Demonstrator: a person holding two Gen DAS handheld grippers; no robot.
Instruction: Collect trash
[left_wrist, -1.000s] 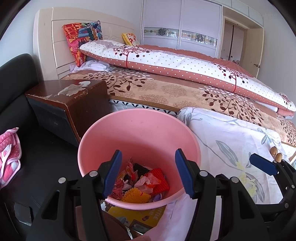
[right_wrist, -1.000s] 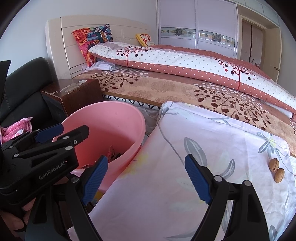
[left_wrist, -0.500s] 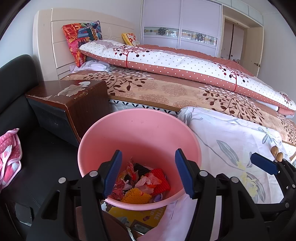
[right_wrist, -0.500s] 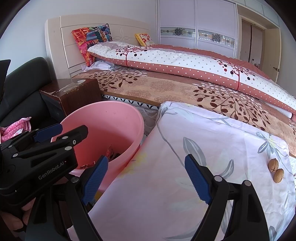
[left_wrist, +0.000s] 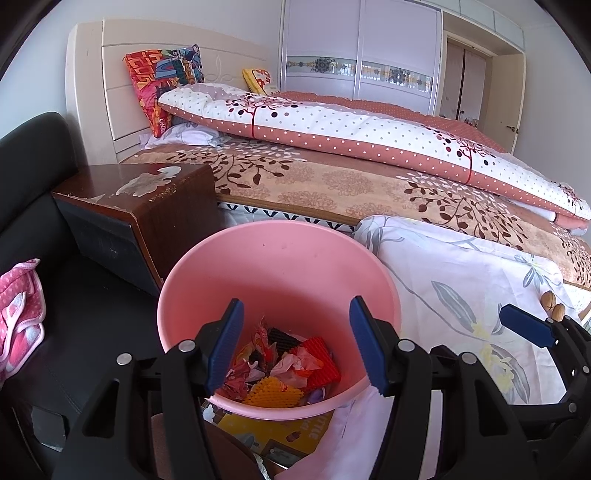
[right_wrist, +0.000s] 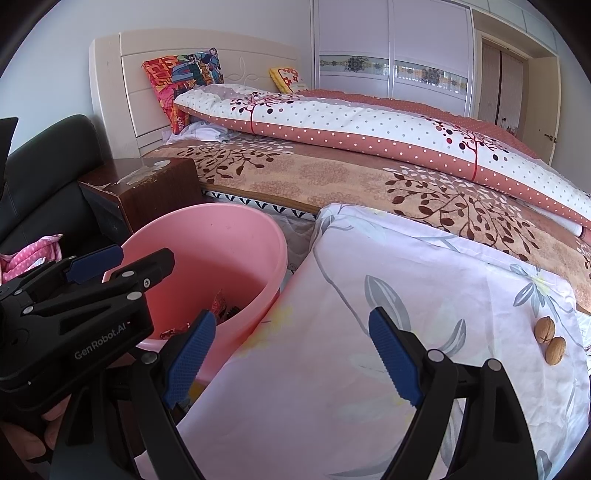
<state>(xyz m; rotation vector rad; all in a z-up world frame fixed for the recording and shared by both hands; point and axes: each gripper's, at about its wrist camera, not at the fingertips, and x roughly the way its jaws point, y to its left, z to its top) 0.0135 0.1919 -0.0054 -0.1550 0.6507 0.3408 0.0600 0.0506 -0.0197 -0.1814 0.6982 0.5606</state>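
The bed (left_wrist: 332, 184) is the biggest thing in front of me; it has a brown blanket with leaves (right_wrist: 351, 184) and a spotty white and pink quilt (left_wrist: 351, 136) on top; a bright pillow (left_wrist: 162, 81) leans on the headboard (right_wrist: 125, 88); behind the bed is a white wardrobe (left_wrist: 354, 51); on my left is a black sofa (left_wrist: 33, 177) with a pink cloth (left_wrist: 18, 310) on it; a dark wooden side table (left_wrist: 147, 206) stands between the sofa and the bed; a white sheet with grey leaves (right_wrist: 369, 332) lies over the near edge of the bed; the pink bucket (left_wrist: 277, 266) stands just beside that sheet, right under my left fingers; the trash (left_wrist: 284, 365) is a little heap of red, orange and yellow wrappers at the bottom of the bucket; my left gripper (left_wrist: 295, 347) hangs over the bucket with its blue fingers (left_wrist: 223, 347) wide apart and nothing in them; my right gripper (right_wrist: 291, 358) is over the sheet with its fingers (right_wrist: 395, 358) wide apart too, and they hold nothing; two small brown walnuts (right_wrist: 549, 339) sit on the sheet, touching each other, off to my right.
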